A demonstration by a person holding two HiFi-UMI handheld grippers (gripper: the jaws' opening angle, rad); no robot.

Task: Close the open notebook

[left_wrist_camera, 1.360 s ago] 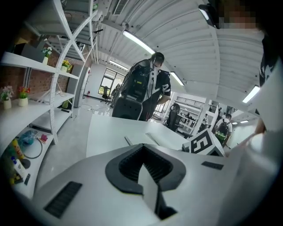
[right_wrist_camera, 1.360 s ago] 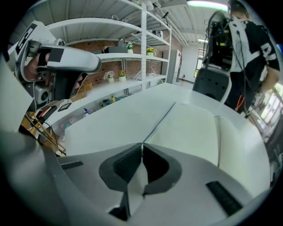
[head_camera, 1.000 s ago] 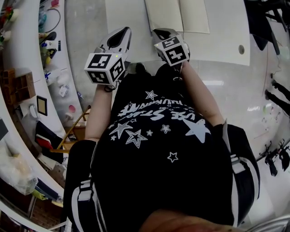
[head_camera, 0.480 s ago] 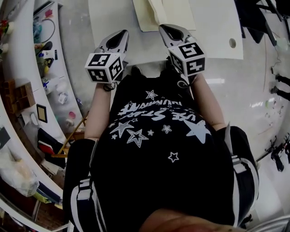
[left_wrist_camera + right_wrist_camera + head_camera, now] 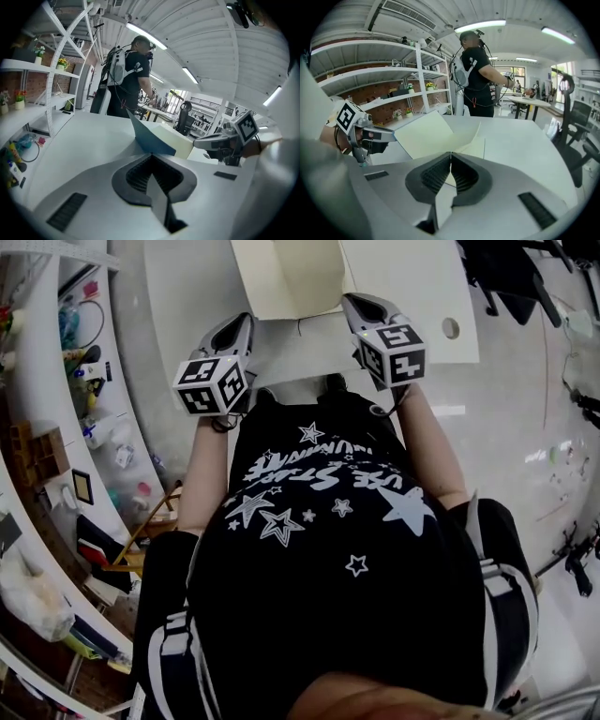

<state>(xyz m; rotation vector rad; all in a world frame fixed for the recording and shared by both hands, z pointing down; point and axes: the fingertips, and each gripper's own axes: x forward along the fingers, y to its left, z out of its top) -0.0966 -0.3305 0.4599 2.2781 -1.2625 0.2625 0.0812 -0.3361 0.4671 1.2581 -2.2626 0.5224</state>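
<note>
The jaws of the left gripper (image 5: 151,154) are pinching shut on the near edge of the notebook (image 5: 149,138), tilting its blue-covered half up off the table (image 5: 79,136). The jaws of the right gripper (image 5: 451,153) are pressing together, empty, just beside the flat right page.

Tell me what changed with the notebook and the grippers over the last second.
The left gripper has moved to the notebook, shut on its near left corner and lifted that cover, now tilted up instead of flat. The right gripper remains by the right page, still flat on the table.
</note>
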